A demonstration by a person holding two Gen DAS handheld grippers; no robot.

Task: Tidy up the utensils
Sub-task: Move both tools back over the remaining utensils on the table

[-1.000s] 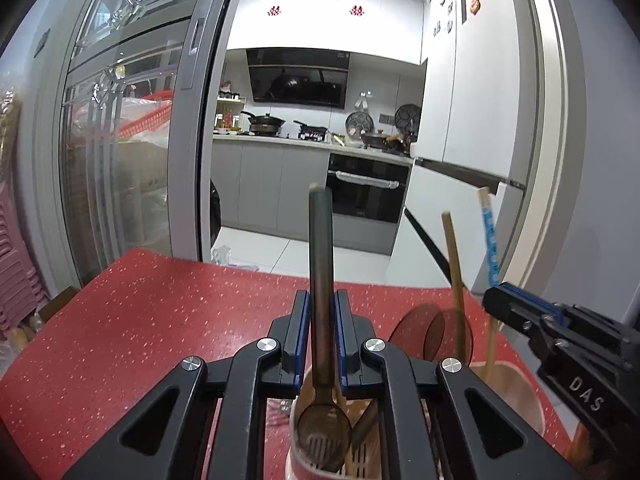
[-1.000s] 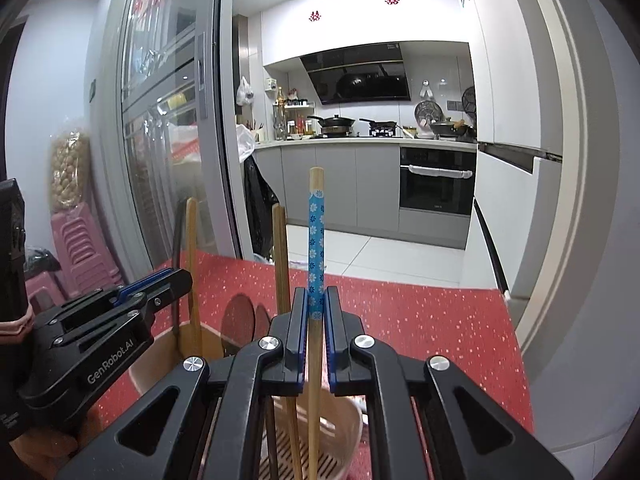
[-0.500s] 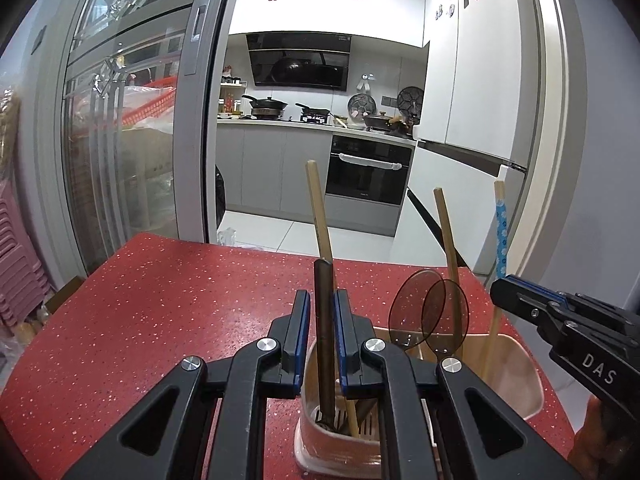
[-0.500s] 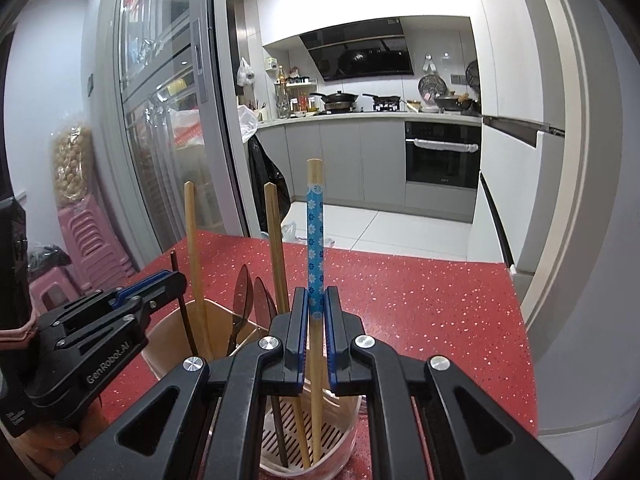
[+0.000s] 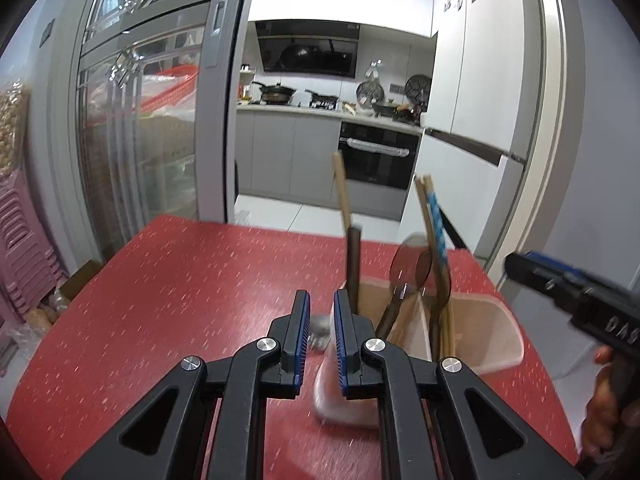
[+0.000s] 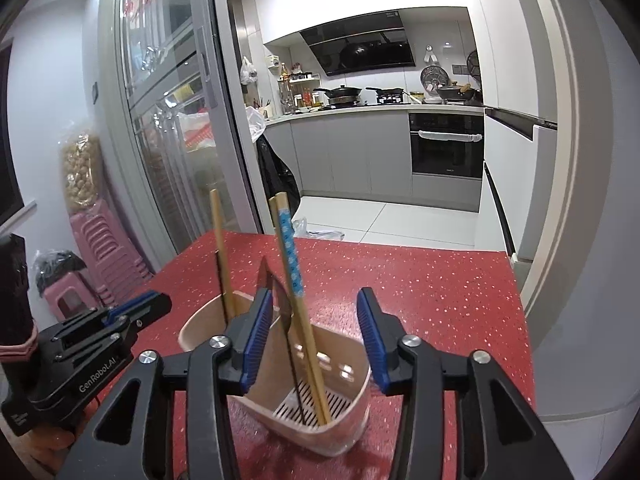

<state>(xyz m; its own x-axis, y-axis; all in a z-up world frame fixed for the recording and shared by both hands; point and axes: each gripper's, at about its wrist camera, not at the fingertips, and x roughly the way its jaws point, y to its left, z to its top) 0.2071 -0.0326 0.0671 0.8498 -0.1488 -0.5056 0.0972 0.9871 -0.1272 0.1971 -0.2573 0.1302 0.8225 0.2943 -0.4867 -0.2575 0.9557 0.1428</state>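
A beige utensil holder [image 5: 500, 332] [image 6: 352, 364] stands on the red speckled table [image 5: 180, 300]. In it stand a dark-handled spoon [image 5: 354, 264], wooden chopsticks [image 5: 342, 196] [image 6: 219, 248], dark translucent spoons [image 5: 408, 264] and a blue-patterned chopstick [image 5: 436, 224] [image 6: 291, 256]. My left gripper [image 5: 320, 334] is open and empty, just left of the holder. My right gripper [image 6: 316, 334] is wide open and empty, its jaws on either side of the blue-patterned chopstick above the holder. Each gripper also shows in the other's view, the right one [image 5: 576, 300] and the left one [image 6: 92, 340].
The table [image 6: 440, 280] ends at a far edge with kitchen floor beyond. A glass sliding door [image 5: 132, 120] is at the left, a white fridge [image 5: 480, 120] at the right. Pink stools [image 6: 96, 252] stand left of the table.
Both grippers have opened. The left let go of the dark-handled spoon, the right let go of the blue-patterned chopstick; both now stand in the holder. The left gripper moved left.
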